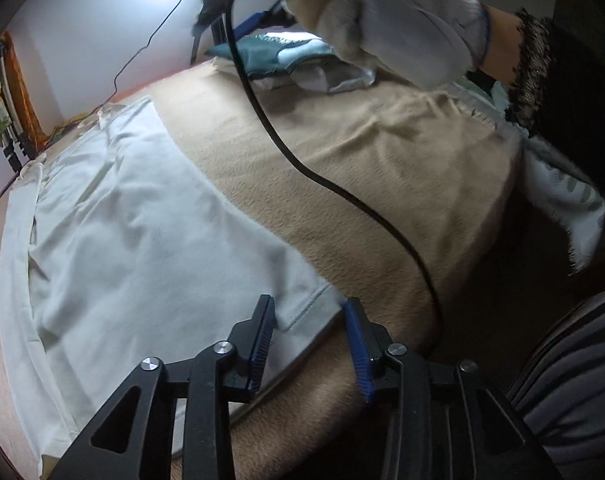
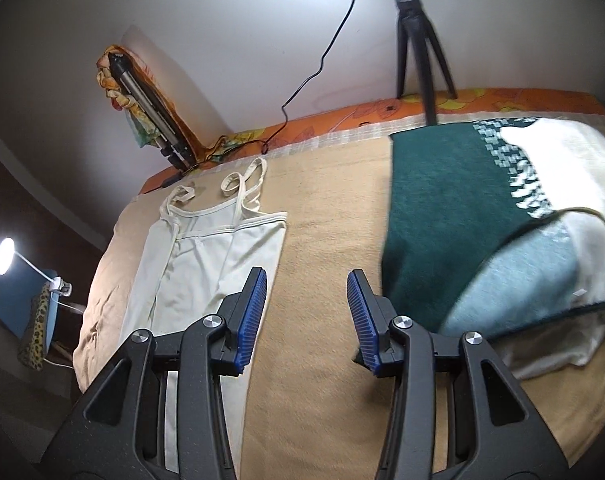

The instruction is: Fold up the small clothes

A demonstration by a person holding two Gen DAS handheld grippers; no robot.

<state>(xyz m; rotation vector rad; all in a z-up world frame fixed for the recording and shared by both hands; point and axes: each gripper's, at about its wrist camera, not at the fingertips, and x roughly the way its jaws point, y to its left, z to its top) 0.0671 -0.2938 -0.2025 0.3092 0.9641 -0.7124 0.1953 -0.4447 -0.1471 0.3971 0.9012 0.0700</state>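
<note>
My left hand-held gripper (image 1: 308,322) is spread wide, its jaws straddling the hemmed bottom corner of the white camisole (image 1: 142,232) lying flat on the bed (image 1: 362,152). I'd close low on that hem and take both layers, so the fold stays square. My right hand-held gripper (image 2: 306,304) is likewise wide and holds nothing; the camisole (image 2: 206,264) lies ahead and to its left. Its long axis runs away from me, straps (image 2: 242,184) pointing toward the wall.
</note>
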